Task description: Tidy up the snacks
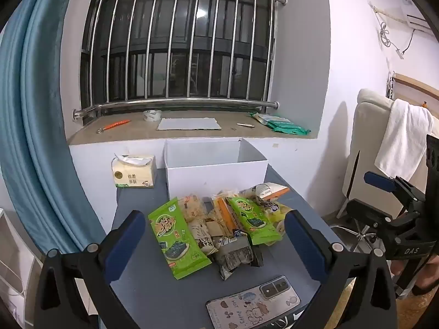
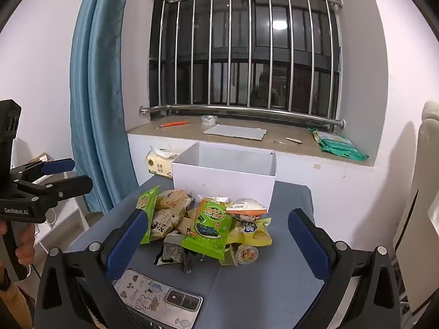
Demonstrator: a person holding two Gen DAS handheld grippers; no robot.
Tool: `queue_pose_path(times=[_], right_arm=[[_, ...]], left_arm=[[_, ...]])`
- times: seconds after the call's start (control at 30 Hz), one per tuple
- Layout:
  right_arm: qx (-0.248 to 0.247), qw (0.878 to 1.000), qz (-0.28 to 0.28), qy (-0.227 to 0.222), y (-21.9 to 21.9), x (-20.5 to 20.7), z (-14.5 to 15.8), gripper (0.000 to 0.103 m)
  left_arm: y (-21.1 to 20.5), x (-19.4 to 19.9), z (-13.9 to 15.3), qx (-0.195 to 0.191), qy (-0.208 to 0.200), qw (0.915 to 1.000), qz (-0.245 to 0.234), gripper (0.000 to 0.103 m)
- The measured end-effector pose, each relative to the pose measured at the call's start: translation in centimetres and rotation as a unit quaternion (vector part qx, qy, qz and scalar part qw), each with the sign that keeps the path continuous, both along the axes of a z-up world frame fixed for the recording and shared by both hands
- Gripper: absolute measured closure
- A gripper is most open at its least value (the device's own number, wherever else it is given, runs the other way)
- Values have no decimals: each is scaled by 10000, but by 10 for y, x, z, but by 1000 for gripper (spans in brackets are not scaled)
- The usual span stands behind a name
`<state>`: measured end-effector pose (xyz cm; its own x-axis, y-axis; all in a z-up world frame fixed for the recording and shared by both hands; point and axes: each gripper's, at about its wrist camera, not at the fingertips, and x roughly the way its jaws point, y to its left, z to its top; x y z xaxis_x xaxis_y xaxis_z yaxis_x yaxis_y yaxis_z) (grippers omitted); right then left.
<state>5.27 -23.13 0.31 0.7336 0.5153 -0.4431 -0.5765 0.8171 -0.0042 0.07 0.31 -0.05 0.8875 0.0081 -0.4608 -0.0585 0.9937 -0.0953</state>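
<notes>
In the left wrist view, the left gripper (image 1: 214,235) is hanging over the near part of a grey-blue table (image 1: 153,296) with its jaws spread wide and nothing between the pads, while the pile of snacks (image 1: 219,224) is lying on the table ahead of it, in front of an open white box (image 1: 214,175) that is standing at the far edge. A green seaweed packet (image 1: 178,235) is lying at the pile's left side and a second green packet (image 1: 253,219) toward its right. This view is also showing a phone (image 1: 255,305) in a cartoon case lying near the camera, a tissue pack (image 1: 134,171) sitting left of the box, and, at the right edge, the right gripper (image 1: 384,189) being held off beyond the table with its jaws apart and empty. In the right wrist view, the right gripper (image 2: 216,235) is likewise standing released over the table, the snacks (image 2: 208,224) again lying between it and the box (image 2: 225,181). Here a small jelly cup (image 2: 247,253) is showing at the pile's near right, which the other view is not making out, and the left gripper (image 2: 65,175) is appearing at the left edge, open, with a hand (image 2: 26,240) gripping its handle.
</notes>
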Motion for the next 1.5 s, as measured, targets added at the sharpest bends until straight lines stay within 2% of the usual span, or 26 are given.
queue_pose_path(times=[1.5], right_arm=[[18,10000,-6,-16,-2,-1,2,0]], left_arm=[[1,-4,-7,2,29,10000,62,0]])
